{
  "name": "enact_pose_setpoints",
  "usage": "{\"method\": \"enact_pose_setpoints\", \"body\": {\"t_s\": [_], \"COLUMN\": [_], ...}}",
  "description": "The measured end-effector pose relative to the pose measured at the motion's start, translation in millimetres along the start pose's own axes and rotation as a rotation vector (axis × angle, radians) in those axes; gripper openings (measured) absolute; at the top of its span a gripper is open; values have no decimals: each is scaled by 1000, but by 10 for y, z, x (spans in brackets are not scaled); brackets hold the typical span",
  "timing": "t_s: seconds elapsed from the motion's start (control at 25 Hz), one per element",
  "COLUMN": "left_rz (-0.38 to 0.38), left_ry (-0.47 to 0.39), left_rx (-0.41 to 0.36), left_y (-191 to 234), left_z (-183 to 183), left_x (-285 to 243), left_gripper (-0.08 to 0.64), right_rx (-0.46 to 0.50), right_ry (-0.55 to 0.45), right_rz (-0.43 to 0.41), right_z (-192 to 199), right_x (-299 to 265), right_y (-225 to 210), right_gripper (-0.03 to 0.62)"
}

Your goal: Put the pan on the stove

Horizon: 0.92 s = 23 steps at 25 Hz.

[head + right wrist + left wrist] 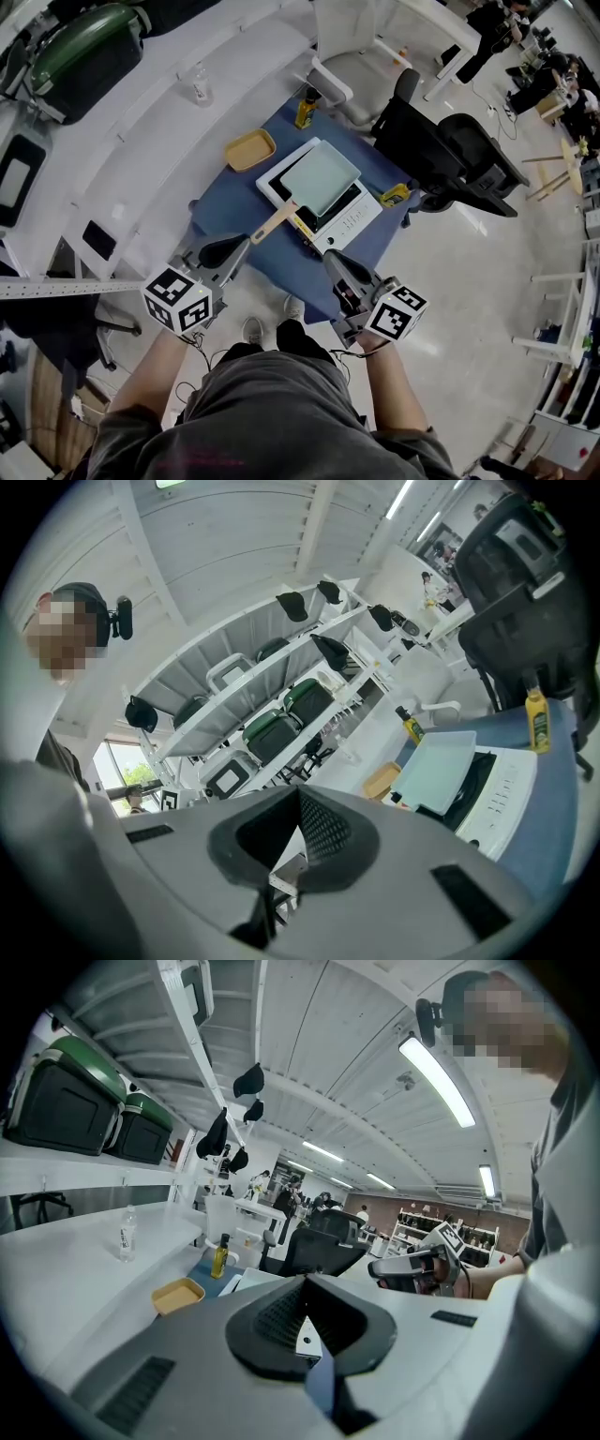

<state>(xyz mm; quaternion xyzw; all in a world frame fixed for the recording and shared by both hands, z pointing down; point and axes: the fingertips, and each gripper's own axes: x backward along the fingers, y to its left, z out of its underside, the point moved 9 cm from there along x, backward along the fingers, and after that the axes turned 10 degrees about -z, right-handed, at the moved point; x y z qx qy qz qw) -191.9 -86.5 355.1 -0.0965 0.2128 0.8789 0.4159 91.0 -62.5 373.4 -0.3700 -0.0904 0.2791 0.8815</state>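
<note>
Pale green pan [321, 176]: rectangular, lying flat on top of the white stove [354, 221] and covering most of it.
Wooden handle [274, 223]: sticks out past the stove's near left corner, toward the person.
Left gripper [242, 244]: held on the near left of the stove and pointing at it. Its fingers are pressed together with nothing between them. Its tips are just beside the handle's end, and whether they touch cannot be told.
Right gripper [334, 260]: just off the stove's near edge, to the right of the handle. Its fingers are likewise closed together and empty.
Stove: sits on a blue cloth [230, 202], with its row of controls along the side nearer the right gripper.
Yellow tray [250, 150]: on the cloth to the left of the stove, near its far corner and apart from it.
Oil bottle [306, 107]: upright beyond the stove's far end, at the cloth's far edge.
Small yellow bottle [395, 195]: to the right of the stove, near the cloth's edge.
Black chair [450, 155]: on the floor to the right of the stove, past the cloth.
Water bottle [199, 84]: upright on the white counter, well apart from the stove on its far left.
Green cases [89, 47]: on a shelf above that counter, farther left of the stove than the water bottle.
</note>
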Motion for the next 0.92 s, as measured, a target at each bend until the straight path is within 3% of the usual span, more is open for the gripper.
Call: {"method": "enact_pose_setpoints", "body": {"t_s": [0.92], "left_rz": [-31], "left_ry": [48], "left_rx": [21], "left_y": [-87], "left_z": [137], "left_x": [-263], "left_gripper": [2], "right_rx": [-55], "right_ry": [47], "right_rz": [5], "right_z": [37], "right_x": [112], "right_y": [-393], "right_gripper": [2]}}
